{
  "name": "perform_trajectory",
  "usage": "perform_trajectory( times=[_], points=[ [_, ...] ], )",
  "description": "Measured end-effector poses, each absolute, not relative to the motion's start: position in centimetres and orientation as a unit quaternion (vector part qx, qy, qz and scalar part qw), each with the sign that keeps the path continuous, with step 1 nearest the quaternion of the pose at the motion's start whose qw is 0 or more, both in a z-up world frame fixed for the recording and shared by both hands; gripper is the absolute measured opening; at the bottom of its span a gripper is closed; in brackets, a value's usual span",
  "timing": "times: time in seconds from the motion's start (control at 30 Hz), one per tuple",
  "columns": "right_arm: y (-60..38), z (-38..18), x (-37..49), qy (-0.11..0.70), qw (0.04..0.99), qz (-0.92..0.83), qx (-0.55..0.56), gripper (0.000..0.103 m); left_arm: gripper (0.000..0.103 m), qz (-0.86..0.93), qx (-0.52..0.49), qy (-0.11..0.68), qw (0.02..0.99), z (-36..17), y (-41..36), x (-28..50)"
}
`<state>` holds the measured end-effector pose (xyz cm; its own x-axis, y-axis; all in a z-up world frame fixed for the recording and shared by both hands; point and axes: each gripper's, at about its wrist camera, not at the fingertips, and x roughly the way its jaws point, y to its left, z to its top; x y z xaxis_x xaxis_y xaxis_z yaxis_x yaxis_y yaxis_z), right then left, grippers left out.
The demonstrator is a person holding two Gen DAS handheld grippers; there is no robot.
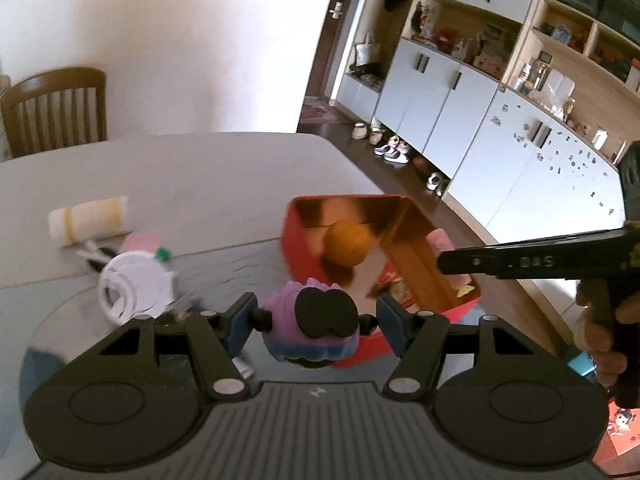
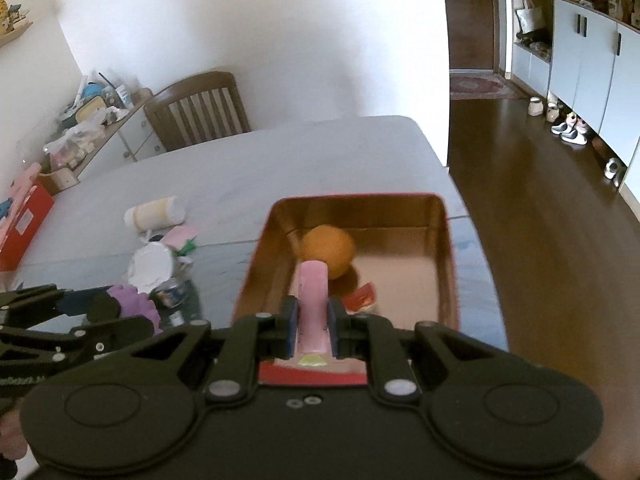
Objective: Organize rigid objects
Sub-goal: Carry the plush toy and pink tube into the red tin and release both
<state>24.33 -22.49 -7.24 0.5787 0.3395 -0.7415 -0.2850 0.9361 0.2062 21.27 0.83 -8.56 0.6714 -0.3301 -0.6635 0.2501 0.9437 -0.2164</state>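
Observation:
A red tin box (image 1: 296, 248) (image 2: 450, 264) with a gold inside stands on the table and holds an orange (image 1: 347, 249) (image 2: 329, 251). My left gripper (image 1: 313, 322) is closed on a purple toy figure with black eyes (image 1: 316, 322), just left of the box; the toy also shows in the right wrist view (image 2: 130, 300). My right gripper (image 2: 313, 328) is shut on a pink bar (image 2: 313, 304) held over the box's near end. The pink bar (image 1: 440, 240) and the right gripper's finger (image 1: 520, 262) show at the box's right side.
A white round lid (image 1: 134, 284) (image 2: 152, 266), a rolled white-and-yellow cloth (image 1: 90, 220) (image 2: 154, 212) and small clutter lie left of the box. A wooden chair (image 1: 56, 112) (image 2: 200, 108) stands behind the grey table (image 1: 220, 176). Cabinets and shoes (image 1: 392, 152) line the right.

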Motion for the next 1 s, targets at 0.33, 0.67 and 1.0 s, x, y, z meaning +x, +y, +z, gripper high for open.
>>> perform_trajectory(
  times=[0.33,0.67,1.0],
  points=[
    [-25.1,-8.3,27.3,0.424,0.887,0.18,0.021,0.015,0.065,-0.174,-0.022,0.373,0.911,-8.3,-6.2,24.9],
    [-24.6,-10.4,31.1,0.447,0.875,0.187,-0.017,0.015,0.065,-0.156,0.016,0.416,0.895,-11.4,-10.4,28.8],
    [-23.7,-13.0,33.5,0.475,0.858,0.191,-0.05,0.015,0.065,-0.133,0.022,0.445,0.885,-13.6,-10.4,30.8]
  ],
)
